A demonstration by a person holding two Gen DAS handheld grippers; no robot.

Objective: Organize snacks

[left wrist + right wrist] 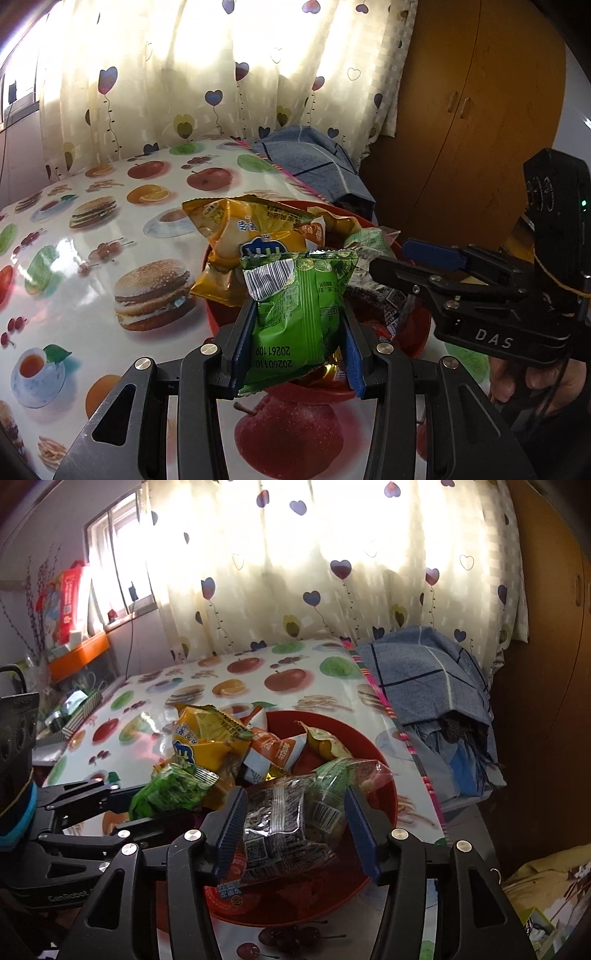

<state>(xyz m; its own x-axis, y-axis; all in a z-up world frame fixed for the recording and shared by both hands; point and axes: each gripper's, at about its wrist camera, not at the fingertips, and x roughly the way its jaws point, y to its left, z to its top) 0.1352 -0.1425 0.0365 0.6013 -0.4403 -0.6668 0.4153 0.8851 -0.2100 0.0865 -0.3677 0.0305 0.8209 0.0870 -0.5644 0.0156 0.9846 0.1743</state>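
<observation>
fruit-print tablecloth (110, 236) | red bowl (384, 775): snack packets | left claw (299, 350) pinching green packet (295, 317) | right claw (295, 834) spread

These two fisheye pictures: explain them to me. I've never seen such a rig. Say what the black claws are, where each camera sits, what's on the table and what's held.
No robot here: a person holds a hand-held gripper in each hand, each with a camera looking along its two blue-padded jaws.

The left wrist view shows the left gripper shut on a green packet; the right gripper reaches in from the side.

The right wrist view shows the right gripper with its jaws apart around a dark packet, not pressing it.

On the table, with its fruit-and-burger cloth, stands a red bowl heaped with snacks, among them a yellow bag. A blue cloth lies beyond it.
</observation>
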